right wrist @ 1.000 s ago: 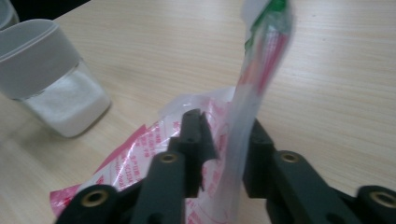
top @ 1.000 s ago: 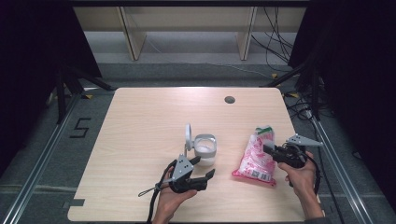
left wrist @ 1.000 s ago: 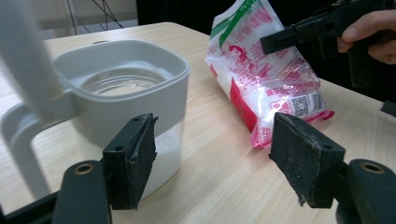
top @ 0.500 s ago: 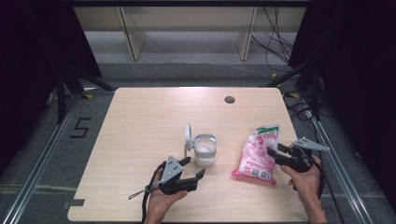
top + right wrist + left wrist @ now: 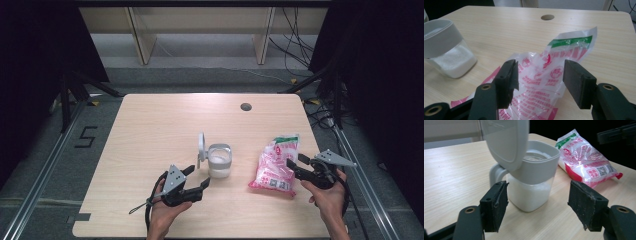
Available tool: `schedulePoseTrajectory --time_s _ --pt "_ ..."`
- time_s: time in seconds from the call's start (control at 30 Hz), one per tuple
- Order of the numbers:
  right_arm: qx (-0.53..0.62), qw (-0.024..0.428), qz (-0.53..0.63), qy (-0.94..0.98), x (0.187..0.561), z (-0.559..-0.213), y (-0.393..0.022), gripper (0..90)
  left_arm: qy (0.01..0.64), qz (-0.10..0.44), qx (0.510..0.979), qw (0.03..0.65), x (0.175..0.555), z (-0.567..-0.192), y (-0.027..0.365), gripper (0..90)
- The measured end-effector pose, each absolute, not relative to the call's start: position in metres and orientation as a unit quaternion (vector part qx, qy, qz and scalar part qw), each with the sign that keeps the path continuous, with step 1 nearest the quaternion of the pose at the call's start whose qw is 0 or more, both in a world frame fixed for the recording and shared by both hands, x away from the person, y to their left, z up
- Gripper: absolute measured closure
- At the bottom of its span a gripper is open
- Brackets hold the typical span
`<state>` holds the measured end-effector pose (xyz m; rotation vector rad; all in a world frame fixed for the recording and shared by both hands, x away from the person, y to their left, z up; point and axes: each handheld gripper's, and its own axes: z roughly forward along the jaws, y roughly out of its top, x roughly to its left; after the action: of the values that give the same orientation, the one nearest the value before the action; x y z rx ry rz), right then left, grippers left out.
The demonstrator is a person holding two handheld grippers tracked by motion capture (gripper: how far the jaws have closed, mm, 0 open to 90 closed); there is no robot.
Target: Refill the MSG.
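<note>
My left gripper stands wide open with nothing in it, its jaws aimed at the jar just beyond — flip lid up, white powder inside, standing mid-table. To the right lies the pink bag, flat on the wood, and my right gripper — its jaws just opened — straddles the bag's edge without pressing it.
</note>
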<state>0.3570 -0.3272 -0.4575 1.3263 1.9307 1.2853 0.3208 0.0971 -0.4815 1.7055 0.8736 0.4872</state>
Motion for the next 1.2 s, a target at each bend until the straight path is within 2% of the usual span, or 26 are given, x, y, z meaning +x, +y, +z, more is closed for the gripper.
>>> schedulePoseTrajectory --time_s 0.2,0.57,0.63,0.73,0.8,0.93,1.1,1.2 --pt "0.480 0.199 0.482 0.706 0.350 -0.458 -0.312 41.8 0.374 0.217 0.719 0.545 0.324 -0.481 0.105 31.6" --pt "0.445 0.178 0.470 0.741 0.339 -0.465 -0.283 41.2 0.377 0.233 0.723 0.530 0.332 -0.476 0.112 33.8" --pt "0.430 0.185 0.473 0.747 0.339 -0.466 -0.283 41.2 0.379 0.233 0.722 0.530 0.333 -0.475 0.114 34.4" --pt "0.424 0.173 0.478 0.750 0.336 -0.466 -0.279 41.2 0.379 0.238 0.722 0.528 0.336 -0.472 0.117 36.8" --pt "0.411 0.193 0.477 0.753 0.335 -0.468 -0.277 41.2 0.386 0.233 0.717 0.532 0.338 -0.471 0.118 40.0" --pt "0.416 0.172 0.478 0.755 0.328 -0.468 -0.272 41.2 0.378 0.239 0.722 0.527 0.342 -0.470 0.119 45.7" --pt "0.398 0.182 0.485 0.757 0.327 -0.468 -0.270 41.2 0.377 0.241 0.722 0.528 0.345 -0.468 0.121 51.8" --pt "0.403 0.172 0.491 0.753 0.324 -0.469 -0.267 41.2 0.374 0.242 0.723 0.528 0.347 -0.467 0.121 56.4"
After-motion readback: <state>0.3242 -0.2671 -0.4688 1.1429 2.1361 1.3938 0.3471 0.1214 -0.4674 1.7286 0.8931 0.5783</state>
